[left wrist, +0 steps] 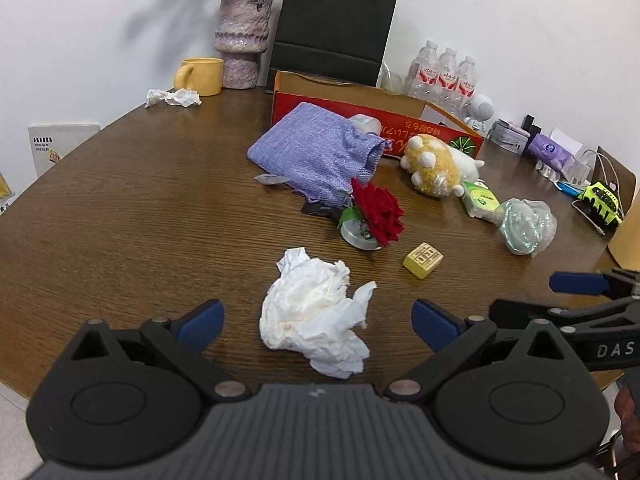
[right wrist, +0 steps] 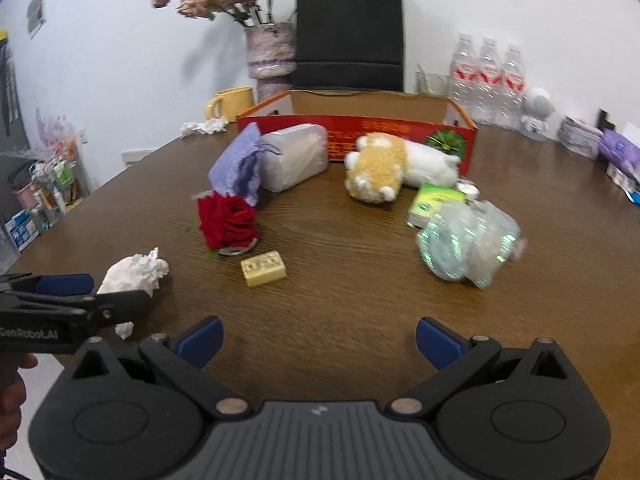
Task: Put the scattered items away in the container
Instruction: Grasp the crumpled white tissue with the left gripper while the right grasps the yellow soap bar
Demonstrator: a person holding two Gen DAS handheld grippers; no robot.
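Brown wood-grain desk (left wrist: 120, 208), white wall behind, and a red cardboard box (left wrist: 400, 120) is seen open-topped at the far side, at twelve o'clock from both cameras. Scattered in front of it: a purple cloth pouch (left wrist: 316, 152), a plush toy (left wrist: 436, 166), a red rose (left wrist: 378, 210), a small yellow block (left wrist: 423, 260), a clear plastic wrapper (left wrist: 528, 226).

Nearest of all, a crumpled white tissue (left wrist: 316, 320) is found right between the spread fingers of the left tool (left wrist: 318, 320), dead ahead at twelve o'clock, resting on the desk. Its long axis is seen running roughly from eleven to five. The fingers are held wide apart, nothing gripped, neither pad touching the paper yet.

The right tool (right wrist: 318, 340) is likewise held wide apart and empty, over bare wood; from there the tissue lies at ten o'clock, partly hidden behind the left tool. The left is judged the nearer: a close on the tissue, then a carry forward to the box.
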